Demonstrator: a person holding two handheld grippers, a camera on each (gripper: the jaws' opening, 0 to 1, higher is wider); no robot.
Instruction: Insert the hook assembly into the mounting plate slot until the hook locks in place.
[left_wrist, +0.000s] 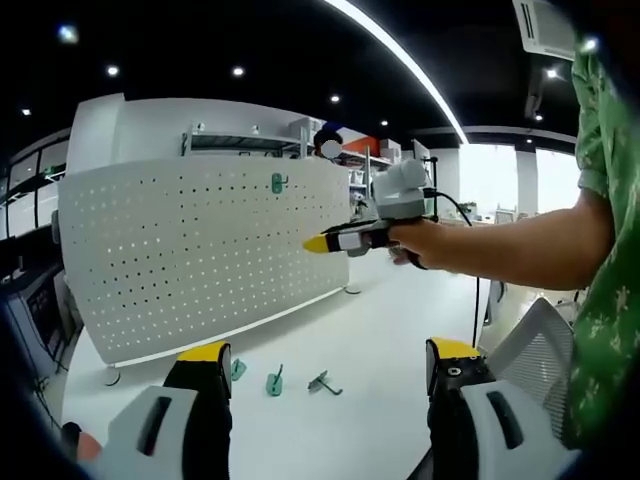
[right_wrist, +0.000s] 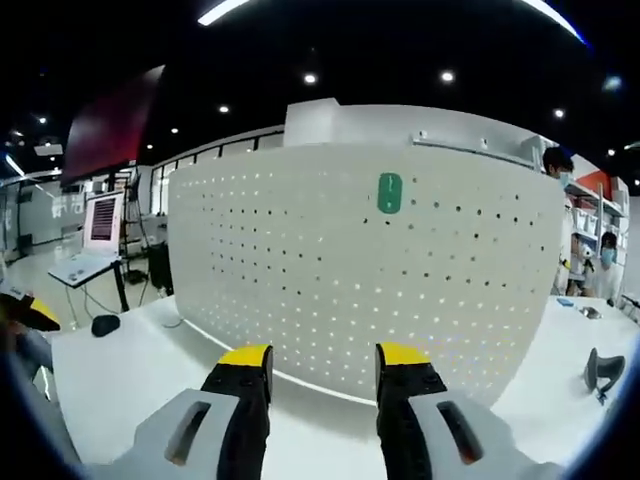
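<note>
The white perforated mounting plate (left_wrist: 200, 255) stands upright on the white table (left_wrist: 370, 330). One green hook (left_wrist: 277, 183) hangs near its top edge. Two more green hooks (left_wrist: 237, 369) (left_wrist: 274, 381) and a grey hook (left_wrist: 323, 382) lie on the table just beyond my left gripper (left_wrist: 328, 352), which is open and empty. A person's hand holds my right gripper (left_wrist: 318, 244) up in front of the plate, right of the hung hook. In the right gripper view that gripper (right_wrist: 323, 356) is open and empty, facing the plate (right_wrist: 330, 280) below the mounted green hook (right_wrist: 390, 192).
A laptop (right_wrist: 95, 225) and a mouse (right_wrist: 104, 324) sit at the table's left. A dark grey object (right_wrist: 603, 370) rests at the right. Shelves (left_wrist: 300, 135) and people (right_wrist: 555, 165) are behind the plate. A sleeved arm (left_wrist: 520, 250) crosses the left gripper view.
</note>
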